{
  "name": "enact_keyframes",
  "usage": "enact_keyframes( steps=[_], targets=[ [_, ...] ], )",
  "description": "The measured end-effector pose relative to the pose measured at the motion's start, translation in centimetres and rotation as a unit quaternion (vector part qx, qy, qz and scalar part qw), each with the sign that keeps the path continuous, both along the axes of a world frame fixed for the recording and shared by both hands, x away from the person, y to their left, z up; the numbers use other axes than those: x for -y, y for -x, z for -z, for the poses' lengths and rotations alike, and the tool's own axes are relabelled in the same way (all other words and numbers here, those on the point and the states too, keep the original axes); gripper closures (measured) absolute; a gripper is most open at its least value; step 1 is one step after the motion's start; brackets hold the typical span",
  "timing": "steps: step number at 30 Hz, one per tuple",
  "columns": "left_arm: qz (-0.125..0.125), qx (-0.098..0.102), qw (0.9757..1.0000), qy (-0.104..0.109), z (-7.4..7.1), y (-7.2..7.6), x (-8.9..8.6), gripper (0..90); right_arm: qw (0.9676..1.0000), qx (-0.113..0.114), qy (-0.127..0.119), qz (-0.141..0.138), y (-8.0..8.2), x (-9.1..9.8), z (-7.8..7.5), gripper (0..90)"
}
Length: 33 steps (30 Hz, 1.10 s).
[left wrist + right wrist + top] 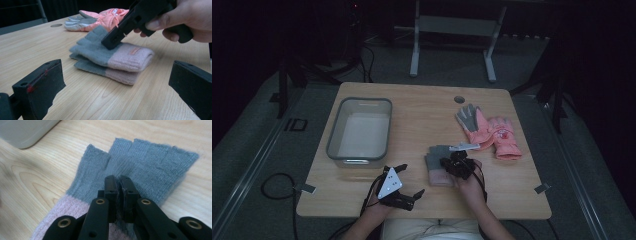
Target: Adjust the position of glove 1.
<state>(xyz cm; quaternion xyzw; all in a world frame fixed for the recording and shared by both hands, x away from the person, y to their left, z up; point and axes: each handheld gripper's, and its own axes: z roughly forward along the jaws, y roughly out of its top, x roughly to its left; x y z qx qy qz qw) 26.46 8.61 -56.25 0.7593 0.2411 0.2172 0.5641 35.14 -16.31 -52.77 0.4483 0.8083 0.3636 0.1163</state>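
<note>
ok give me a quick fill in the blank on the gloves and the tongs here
1. The right tongs are ____ and rest on the knit gloves.
2. The knit gloves are grey at the fingers and ____ at the cuff.
3. The left tongs are ____, with nothing between them.
4. The bin sits toward the ____ side of the table in the high view.

Missing words: shut; pink; open; left
</note>
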Motion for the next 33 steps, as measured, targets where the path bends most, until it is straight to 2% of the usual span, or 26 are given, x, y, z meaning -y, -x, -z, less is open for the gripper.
enact_keyframes(
  steps=[7,9,12,13,18,21,23,25,26,27,28,30,33],
  targets=[
    [-0.007,-0.008,0.9999,0.01,0.0,-0.1,-0.2,0.0,0.9999,-0.002,0.008,-0.006,-0.1,-0.2,0.8,83.2],
    [-0.007,-0.008,0.9999,0.0,0.0,-0.2,-0.2,0.0,0.9999,-0.002,0.009,-0.009,-0.2,-0.2,1.0,82.2],
    [-0.014,0.018,0.9994,-0.025,0.0,0.0,0.1,0.0,1.0,-0.004,0.001,-0.008,-0.2,0.0,0.9,76.2],
    [-0.014,0.02,0.9992,-0.03,-0.2,0.0,0.2,0.0,0.9999,-0.004,-0.004,-0.009,-0.1,0.2,0.7,74.3],
    [0.008,0.001,0.9999,-0.015,-1.5,0.4,0.8,5.7,0.9994,0.032,-0.006,-0.011,0.0,1.8,-1.1,68.2],
    [0.027,-0.031,0.9987,-0.029,-2.4,0.2,1.8,5.8,0.999,0.044,-0.005,-0.004,-0.7,3.1,-2.0,66.9],
    [0.038,-0.046,0.9973,-0.041,-2.8,-0.1,2.6,6.4,0.9987,0.05,-0.003,-0.002,-1.3,3.7,-2.6,66.2],
    [0.055,-0.047,0.996,-0.051,-3.1,-0.4,3.3,12.7,0.9982,0.059,-0.006,-0.011,-2.1,4.0,-3.1,64.8],
    [0.068,-0.04,0.9953,-0.057,-3.3,-0.6,3.7,13.6,0.998,0.061,-0.008,-0.016,-2.5,4.1,-3.3,64.6],
    [0.074,-0.021,0.9948,-0.067,-3.5,-0.8,4.2,13.8,0.998,0.061,-0.006,-0.018,-3.0,4.1,-3.4,64.0],
    [0.083,-0.011,0.9938,-0.074,-3.6,-1.0,4.5,14.1,0.9978,0.062,-0.004,-0.02,-3.5,4.0,-3.5,64.0],
    [0.106,-0.007,0.9901,-0.092,-3.8,-1.6,5.3,19.6,0.9974,0.064,-0.014,-0.03,-4.2,4.0,-3.3,64.0],
    [0.127,-0.008,0.9818,-0.141,-3.5,-2.2,6.3,24.7,0.9977,0.058,-0.014,-0.032,-5.1,3.7,-2.9,61.0]
  ],
)
